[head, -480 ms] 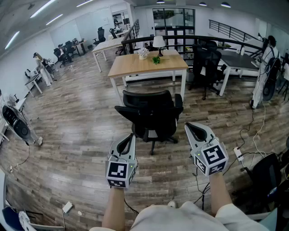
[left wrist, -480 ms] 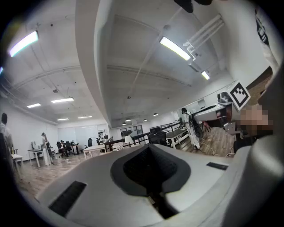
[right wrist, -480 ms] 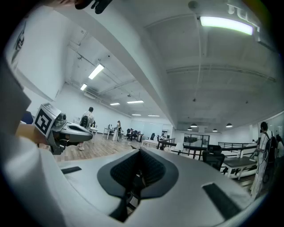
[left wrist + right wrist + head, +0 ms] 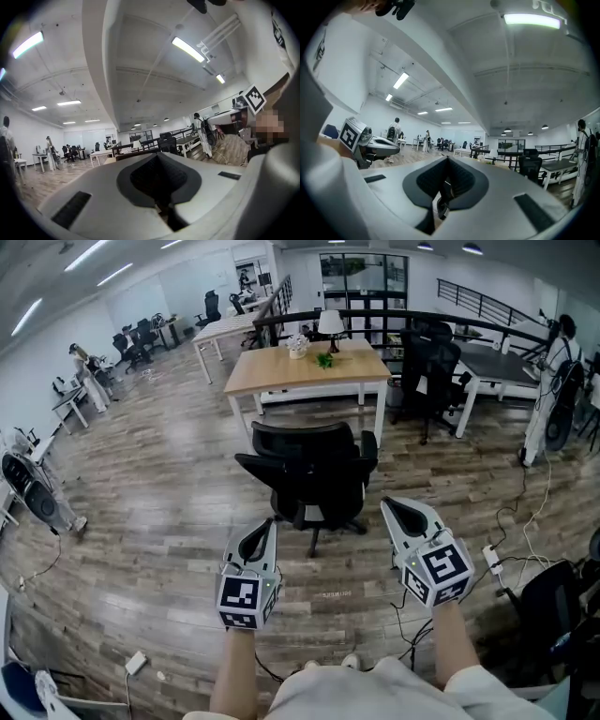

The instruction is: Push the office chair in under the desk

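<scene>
Black mesh office chair (image 4: 309, 474): short of light wooden desk (image 4: 309, 371), backrest facing the person | lies straight ahead, desk beyond in line | left gripper (image 4: 270, 525), right gripper (image 4: 389, 506): jaws closed, empty, flanking, about equally near, not touching

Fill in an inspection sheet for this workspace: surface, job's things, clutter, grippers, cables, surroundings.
Surface: wood floor.
Job's things: chair stands out from desk, back towards the person.
Clutter: lamp and plant on desk; adapter on floor.
Grippers: left gripper and right gripper shut, empty, level.
Cables: cable and power strip on floor, right.
Surroundings: more desks and chairs; people far off.
</scene>
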`<state>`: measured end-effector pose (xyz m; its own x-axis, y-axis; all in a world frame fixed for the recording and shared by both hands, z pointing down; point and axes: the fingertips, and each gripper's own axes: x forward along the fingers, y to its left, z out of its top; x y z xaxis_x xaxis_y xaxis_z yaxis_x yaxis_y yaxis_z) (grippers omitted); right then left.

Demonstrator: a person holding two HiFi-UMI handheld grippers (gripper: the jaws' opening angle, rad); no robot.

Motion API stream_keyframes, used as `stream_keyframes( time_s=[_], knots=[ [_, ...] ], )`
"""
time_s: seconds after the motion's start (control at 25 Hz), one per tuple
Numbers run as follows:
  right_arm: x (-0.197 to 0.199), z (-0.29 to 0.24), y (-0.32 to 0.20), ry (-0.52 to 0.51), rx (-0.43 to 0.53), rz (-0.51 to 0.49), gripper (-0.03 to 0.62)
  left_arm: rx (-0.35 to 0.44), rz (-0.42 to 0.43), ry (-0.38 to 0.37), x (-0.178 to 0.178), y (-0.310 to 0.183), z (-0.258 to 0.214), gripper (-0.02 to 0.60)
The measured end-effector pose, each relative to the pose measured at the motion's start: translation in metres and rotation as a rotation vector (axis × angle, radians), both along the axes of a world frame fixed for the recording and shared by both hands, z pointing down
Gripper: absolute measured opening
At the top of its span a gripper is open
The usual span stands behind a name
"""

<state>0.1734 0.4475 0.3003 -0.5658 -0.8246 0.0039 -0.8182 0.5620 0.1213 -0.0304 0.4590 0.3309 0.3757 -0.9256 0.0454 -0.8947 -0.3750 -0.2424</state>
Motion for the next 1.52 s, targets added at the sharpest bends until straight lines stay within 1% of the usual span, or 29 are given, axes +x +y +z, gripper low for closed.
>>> stream_keyframes(
  time_s=[0.12,0.28,0.48,0.6,0.76,0.88,1.0,1.12,1.24,1.28,1.36,1.4,1.44,1.52],
  knots=[
    [0.005,0.004,0.001,-0.003,-0.008,-0.024,0.025,0.001,-0.022,0.001,0.001,0.005,0.003,0.026],
    [0.008,0.008,-0.008,-0.004,-0.014,-0.031,0.025,-0.013,-0.049,0.001,0.001,0.003,0.011,0.026],
    [0.011,0.005,-0.022,-0.028,-0.007,-0.042,0.023,0.0,-0.057,0.004,0.001,-0.013,0.008,0.026],
    [0.011,0.0,-0.035,-0.037,0.006,-0.037,0.023,0.009,-0.062,0.007,-0.004,-0.028,0.006,0.026],
    [0.004,-0.001,-0.063,-0.019,0.015,-0.034,0.025,0.01,-0.066,0.013,-0.018,-0.059,0.009,0.026],
    [-0.007,0.002,-0.091,0.011,0.016,-0.044,0.025,0.005,-0.073,-0.002,-0.031,-0.088,0.013,0.026],
    [-0.023,0.003,-0.124,0.04,0.021,-0.053,0.025,-0.003,-0.087,-0.015,-0.049,-0.121,0.017,0.028],
    [-0.041,0.003,-0.157,0.054,0.025,-0.074,0.028,-0.012,-0.099,-0.007,-0.068,-0.156,0.02,0.032],
    [-0.058,0.003,-0.187,0.07,0.027,-0.109,0.033,-0.016,-0.105,0.005,-0.083,-0.191,0.024,0.051],
    [-0.064,0.004,-0.195,0.076,0.023,-0.13,0.053,-0.02,-0.103,0.003,-0.087,-0.201,0.026,0.065],
    [-0.076,0.007,-0.208,0.085,0.009,-0.181,0.139,-0.04,-0.088,-0.018,-0.093,-0.22,0.032,0.101],
    [-0.081,0.008,-0.214,0.091,0.004,-0.201,0.176,-0.057,-0.076,-0.038,-0.095,-0.229,0.036,0.13],
    [-0.086,0.009,-0.22,0.098,0.004,-0.213,0.192,-0.076,-0.063,-0.062,-0.098,-0.237,0.042,0.156],
    [-0.094,0.01,-0.232,0.12,0.01,-0.223,0.201,-0.116,-0.036,-0.117,-0.104,-0.252,0.053,0.186]
  ],
)
